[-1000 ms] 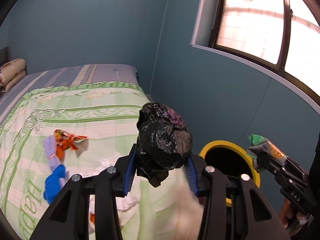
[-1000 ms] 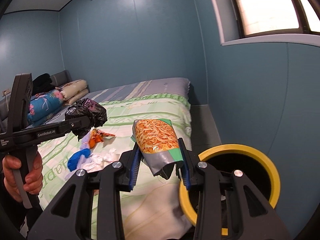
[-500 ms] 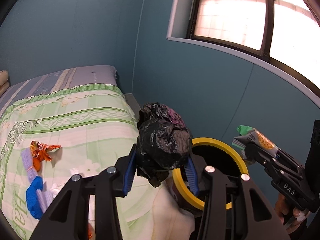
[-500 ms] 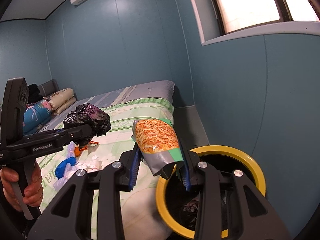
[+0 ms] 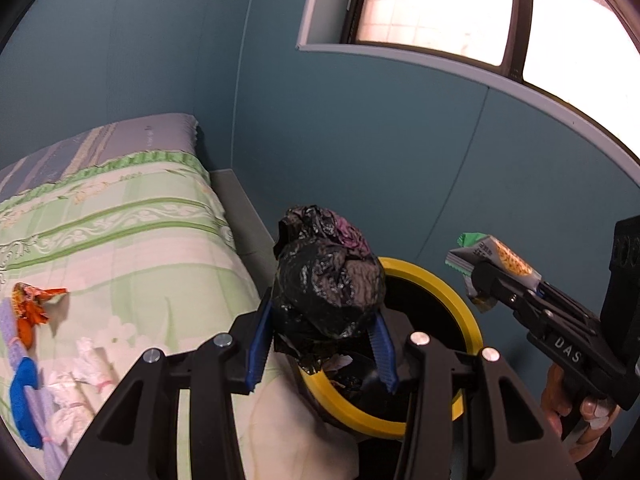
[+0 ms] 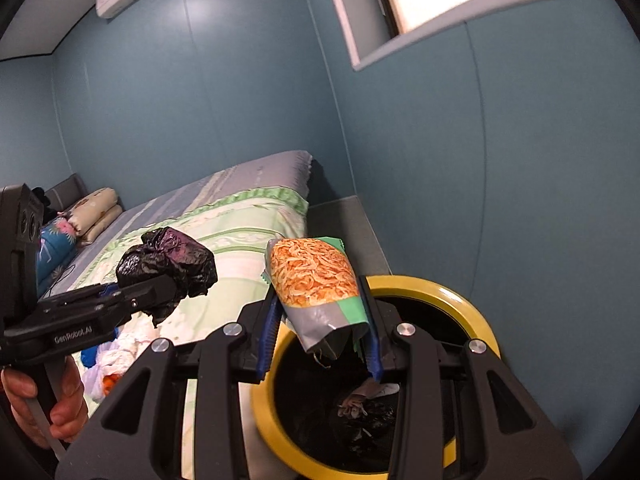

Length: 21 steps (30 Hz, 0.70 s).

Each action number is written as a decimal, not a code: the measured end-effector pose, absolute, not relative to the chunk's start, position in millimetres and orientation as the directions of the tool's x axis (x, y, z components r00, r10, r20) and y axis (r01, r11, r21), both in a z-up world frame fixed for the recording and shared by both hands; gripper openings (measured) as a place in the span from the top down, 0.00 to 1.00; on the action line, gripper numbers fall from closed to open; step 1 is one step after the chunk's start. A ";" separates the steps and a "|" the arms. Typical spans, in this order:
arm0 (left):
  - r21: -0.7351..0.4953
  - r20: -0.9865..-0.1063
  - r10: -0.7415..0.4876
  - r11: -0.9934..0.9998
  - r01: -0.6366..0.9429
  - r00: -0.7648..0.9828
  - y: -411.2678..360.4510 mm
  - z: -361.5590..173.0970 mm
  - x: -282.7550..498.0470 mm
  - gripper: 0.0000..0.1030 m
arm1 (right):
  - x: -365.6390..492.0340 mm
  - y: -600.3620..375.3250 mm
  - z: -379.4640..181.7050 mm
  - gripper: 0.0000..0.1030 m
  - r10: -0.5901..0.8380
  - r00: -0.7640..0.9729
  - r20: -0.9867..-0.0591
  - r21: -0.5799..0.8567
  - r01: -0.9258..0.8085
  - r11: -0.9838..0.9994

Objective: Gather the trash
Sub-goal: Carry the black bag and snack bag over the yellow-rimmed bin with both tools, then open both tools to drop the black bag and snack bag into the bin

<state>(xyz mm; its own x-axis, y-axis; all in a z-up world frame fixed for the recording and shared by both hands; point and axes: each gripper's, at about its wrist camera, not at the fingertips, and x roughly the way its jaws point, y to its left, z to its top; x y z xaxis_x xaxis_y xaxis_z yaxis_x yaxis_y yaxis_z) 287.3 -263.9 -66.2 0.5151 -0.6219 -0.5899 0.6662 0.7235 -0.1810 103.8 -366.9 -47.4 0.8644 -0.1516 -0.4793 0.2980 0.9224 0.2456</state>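
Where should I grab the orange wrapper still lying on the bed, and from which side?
Grip the orange wrapper across its crumpled middle, coming from above. It lies flat on the green quilt with thin pointed flaps spread outward, so the bunched centre probably gives the pads most to bite. A purple strip lies close beside it; keep clear.

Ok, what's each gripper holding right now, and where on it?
Left gripper clamps the crumpled black plastic bag by its lower half; right gripper pinches the noodle snack packet across its lower end.

My left gripper [image 5: 322, 338] and right gripper [image 6: 320, 330] both tilt downward side by side, each clamped on something, a hand [image 6: 44, 404] squeezing the left's trigger.
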 end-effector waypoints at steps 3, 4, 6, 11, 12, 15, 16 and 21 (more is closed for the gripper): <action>-0.204 -0.611 -0.627 0.715 0.669 0.484 -275.3 -80.8 292.6 0.60 | 106.2 -374.5 -55.2 0.67 -0.159 0.851 -0.500 0.249 0.317 0.915; -0.208 -0.615 -0.628 0.713 0.670 0.477 -278.0 -84.4 293.5 0.60 | 107.2 -377.0 -57.4 0.67 -0.161 0.848 -0.505 0.249 0.322 0.913; -0.215 -0.625 -0.629 0.708 0.673 0.462 -285.2 -93.0 294.3 0.60 | 109.4 -380.8 -64.3 0.67 -0.162 0.839 -0.519 0.252 0.332 0.909; -0.238 -0.651 -0.629 0.701 0.672 0.425 -298.9 -117.3 299.2 0.60 | 115.8 -388.5 -78.5 0.67 -0.160 0.822 -0.546 0.266 0.352 0.898; -0.242 -0.655 -0.628 0.701 0.671 0.419 -300.8 -120.8 300.5 0.60 | 115.8 -389.6 -81.6 0.66 -0.160 0.819 -0.551 0.268 0.355 0.896; -0.254 -0.674 -0.622 0.702 0.666 0.399 -306.9 -134.0 303.5 0.60 | 117.9 -395.8 -89.2 0.64 -0.160 0.810 -0.565 0.277 0.369 0.887; -0.255 -0.676 -0.623 0.698 0.669 0.393 -308.4 -136.7 303.9 0.60 | 118.8 -398.4 -92.3 0.63 -0.158 0.806 -0.570 0.284 0.374 0.883; -0.260 -0.689 -0.625 0.687 0.679 0.368 -314.9 -147.2 301.1 0.60 | 121.3 -409.2 -103.3 0.59 -0.160 0.791 -0.590 0.293 0.395 0.871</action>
<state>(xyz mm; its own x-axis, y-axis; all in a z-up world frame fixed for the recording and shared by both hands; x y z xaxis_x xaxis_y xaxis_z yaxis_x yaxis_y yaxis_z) 301.1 -314.9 -147.2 0.3678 -0.6246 -0.6889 0.6786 0.6868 -0.2604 121.3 -409.2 -103.3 0.7911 -0.1601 -0.5904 0.3949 0.8707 0.2931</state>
